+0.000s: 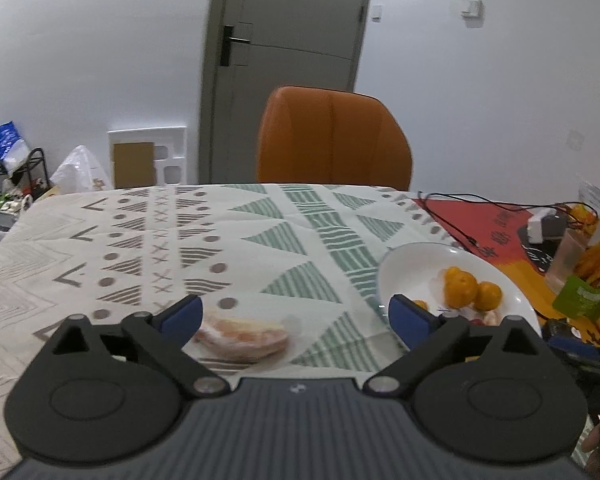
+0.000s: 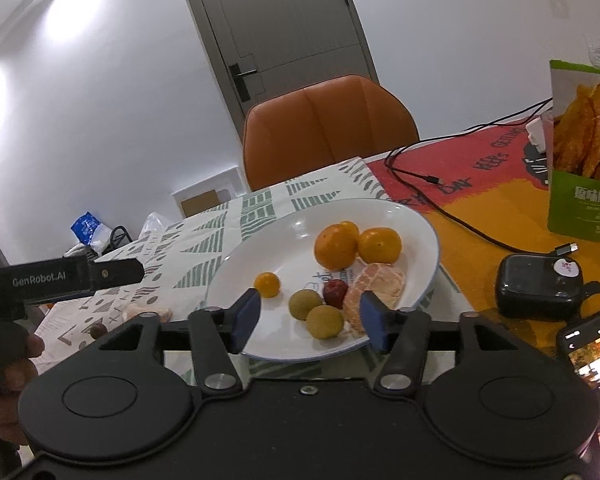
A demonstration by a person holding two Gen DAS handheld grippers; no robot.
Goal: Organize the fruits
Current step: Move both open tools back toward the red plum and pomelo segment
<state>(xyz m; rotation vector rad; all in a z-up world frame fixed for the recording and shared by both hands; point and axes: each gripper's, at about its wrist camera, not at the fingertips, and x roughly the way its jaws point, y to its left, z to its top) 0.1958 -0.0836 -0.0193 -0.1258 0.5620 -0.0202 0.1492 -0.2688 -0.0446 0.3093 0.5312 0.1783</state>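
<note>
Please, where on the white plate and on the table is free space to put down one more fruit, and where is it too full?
The white plate is bare on its far-left part, behind the small orange. Its near-right part is crowded with oranges, two green fruits, a red one and peeled segments. The patterned cloth left of the plate is mostly bare; peel lies near the left gripper.

A home dining room: patterned tablecloth, orange chair, interior door.

"GenRobot.AI" on left gripper
</note>
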